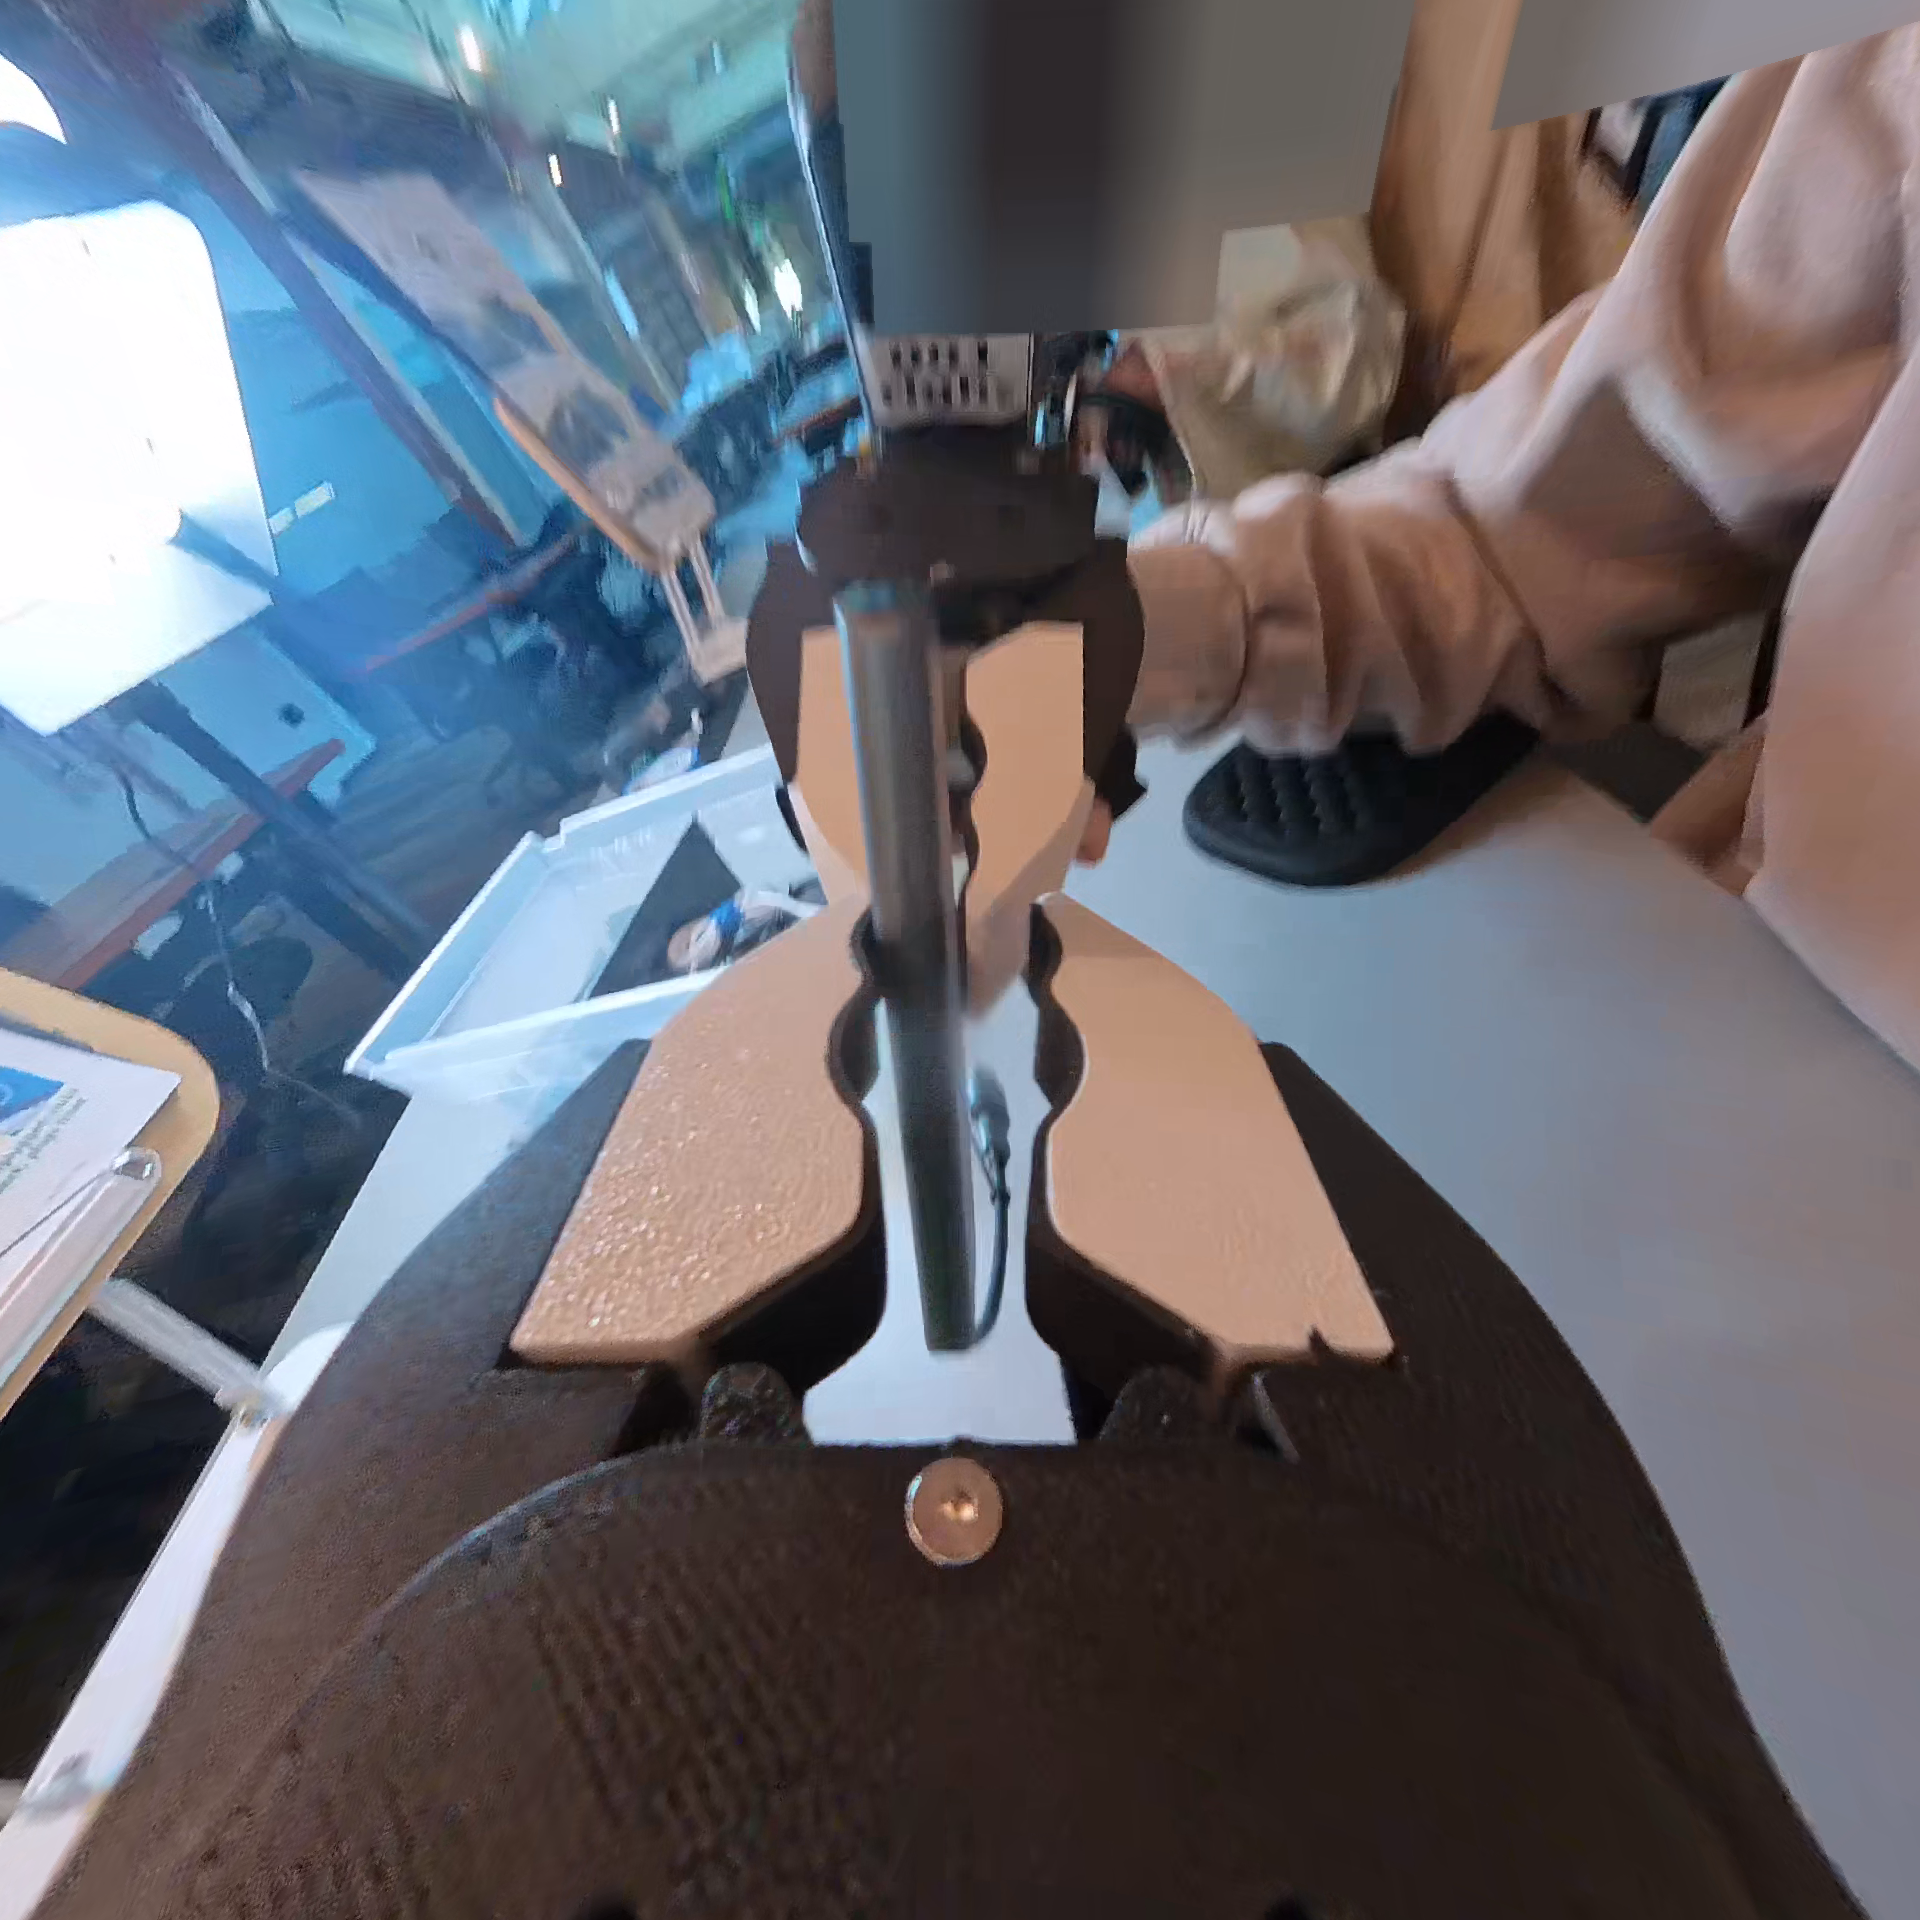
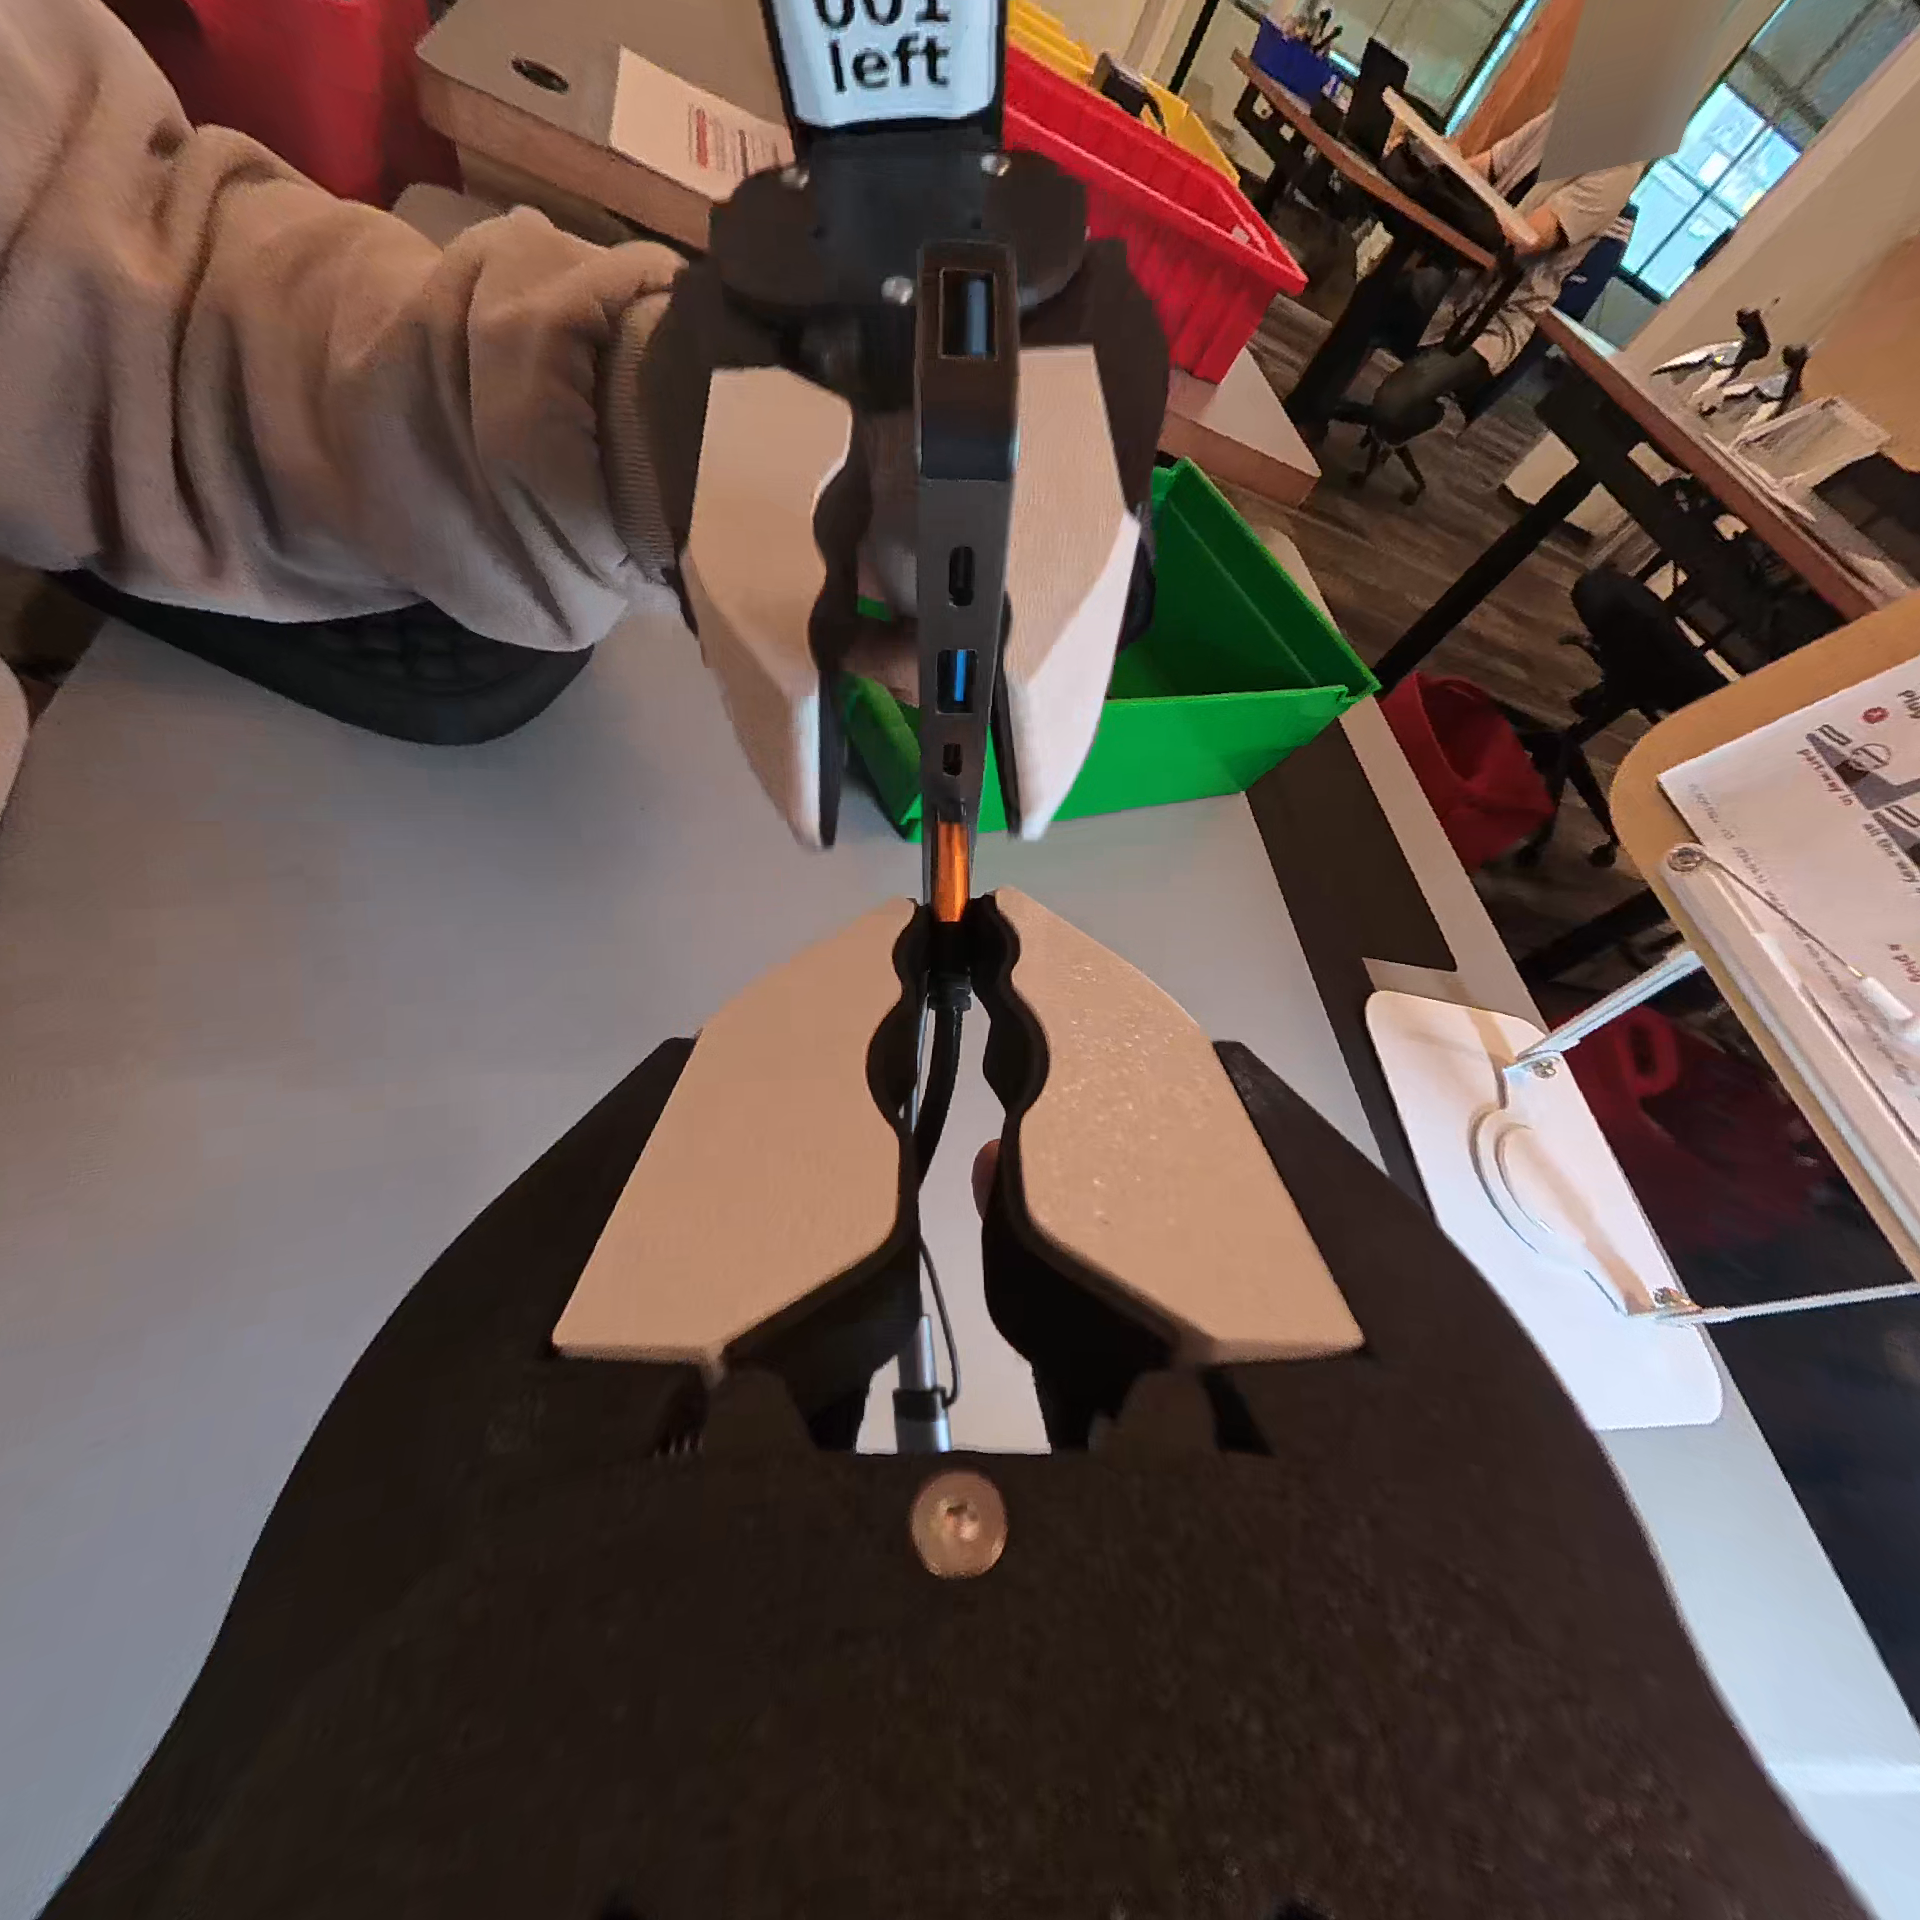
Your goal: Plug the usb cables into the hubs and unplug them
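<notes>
My left gripper is shut on a slim grey USB hub, held edge-on above the table. In the right wrist view the hub shows several ports along its side, between the left gripper's white fingers. My right gripper is shut on a USB plug with an orange-tinted metal tip. The tip meets the hub's near end; how deep it sits I cannot tell. The plug's black cable runs back between my fingers. The right gripper faces me in the left wrist view.
A green bin stands behind the hub and a red bin farther back. A clear tray sits at the table's left edge. A black ridged pad lies under a person's sleeve. An instruction sheet on a stand is at right. Less than 4 cm separates the two grippers' tips.
</notes>
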Demonstrator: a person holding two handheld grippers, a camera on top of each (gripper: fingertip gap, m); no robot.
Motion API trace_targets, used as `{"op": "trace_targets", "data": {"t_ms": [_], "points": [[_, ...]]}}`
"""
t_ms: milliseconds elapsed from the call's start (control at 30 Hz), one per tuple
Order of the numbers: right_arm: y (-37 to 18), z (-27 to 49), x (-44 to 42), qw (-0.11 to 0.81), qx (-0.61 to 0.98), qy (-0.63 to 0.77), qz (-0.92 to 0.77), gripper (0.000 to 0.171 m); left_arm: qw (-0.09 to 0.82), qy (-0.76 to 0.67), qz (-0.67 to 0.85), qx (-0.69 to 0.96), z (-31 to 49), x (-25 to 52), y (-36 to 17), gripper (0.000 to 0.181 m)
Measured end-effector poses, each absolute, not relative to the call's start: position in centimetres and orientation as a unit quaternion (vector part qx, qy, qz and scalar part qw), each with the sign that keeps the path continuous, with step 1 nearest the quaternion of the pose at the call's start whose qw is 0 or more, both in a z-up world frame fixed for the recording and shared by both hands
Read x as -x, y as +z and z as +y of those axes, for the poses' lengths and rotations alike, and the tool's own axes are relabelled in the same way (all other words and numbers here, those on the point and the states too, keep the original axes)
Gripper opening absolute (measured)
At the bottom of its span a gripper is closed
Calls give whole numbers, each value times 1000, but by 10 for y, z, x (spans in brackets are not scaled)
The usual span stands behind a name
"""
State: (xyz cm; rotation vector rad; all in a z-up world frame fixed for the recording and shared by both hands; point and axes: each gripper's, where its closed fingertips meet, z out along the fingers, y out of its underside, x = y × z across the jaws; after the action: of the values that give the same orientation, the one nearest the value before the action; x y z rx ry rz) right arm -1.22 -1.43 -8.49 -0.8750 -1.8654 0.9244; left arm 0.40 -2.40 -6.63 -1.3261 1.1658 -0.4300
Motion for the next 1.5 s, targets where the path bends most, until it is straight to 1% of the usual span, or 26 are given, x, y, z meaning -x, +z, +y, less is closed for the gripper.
{"op": "trace_targets", "data": {"t_ms": [33, 67, 133, 167, 300, 333, 400, 467, 533, 600, 733, 833, 900, 1000, 1167, 1267, 1367, 1500], "points": [[-84, -15, 11, 422, 351, 377, -746, 7, 602, -165, 511, 591, -19, -1, -75, 31], [-84, -16, 10, 417, 351, 381, -747, 7, 598, -148, 512, 599, -15, 1, -81, 31], [-86, -14, 9, 419, 351, 368, -752, 7, 602, -151, 511, 595, -14, 0, -83, 16], [-88, -13, 9, 419, 351, 362, -755, 7, 601, -154, 510, 596, -14, -1, -83, 12], [-91, -15, 8, 415, 344, 357, -763, 7, 587, -163, 517, 601, -17, -1, -84, 11], [-94, -12, 8, 414, 349, 347, -766, 7, 601, -175, 508, 592, -19, 1, -76, 11], [-107, 7, 5, 415, 368, 309, -772, 7, 652, -221, 466, 556, -28, 18, -41, 11], [-98, 14, 1, 412, 383, 363, -743, 7, 676, -214, 456, 538, -41, 41, -15, 11], [-77, 35, -7, 445, 396, 357, -719, 7, 691, -174, 452, 536, -48, 58, -2, 11], [-45, 56, -21, 494, 405, 363, -679, 7, 710, -146, 436, 533, -50, 70, 9, 11], [25, 107, -69, 647, 412, 338, -545, 7, 733, -117, 403, 535, -41, 86, 16, 11], [60, 142, -114, 767, 382, 268, -441, 7, 735, -127, 392, 539, -34, 85, 11, 11], [59, 164, -132, 817, 361, 198, -404, 7, 729, -131, 395, 544, -30, 79, 5, 11], [27, 195, -127, 813, 380, 120, -424, 7, 719, -133, 402, 551, -26, 71, -3, 11], [-13, 202, -96, 796, 373, 105, -464, 7, 711, -142, 404, 558, -21, 66, -12, 11], [-8, 196, -92, 810, 353, 119, -452, 8, 708, -142, 406, 561, -19, 65, -16, 11], [12, 199, -97, 825, 342, 144, -426, 7, 704, -146, 407, 563, -17, 63, -19, 11], [36, 215, -109, 848, 335, 141, -385, 7, 699, -161, 405, 567, -13, 58, -26, 11]]}}
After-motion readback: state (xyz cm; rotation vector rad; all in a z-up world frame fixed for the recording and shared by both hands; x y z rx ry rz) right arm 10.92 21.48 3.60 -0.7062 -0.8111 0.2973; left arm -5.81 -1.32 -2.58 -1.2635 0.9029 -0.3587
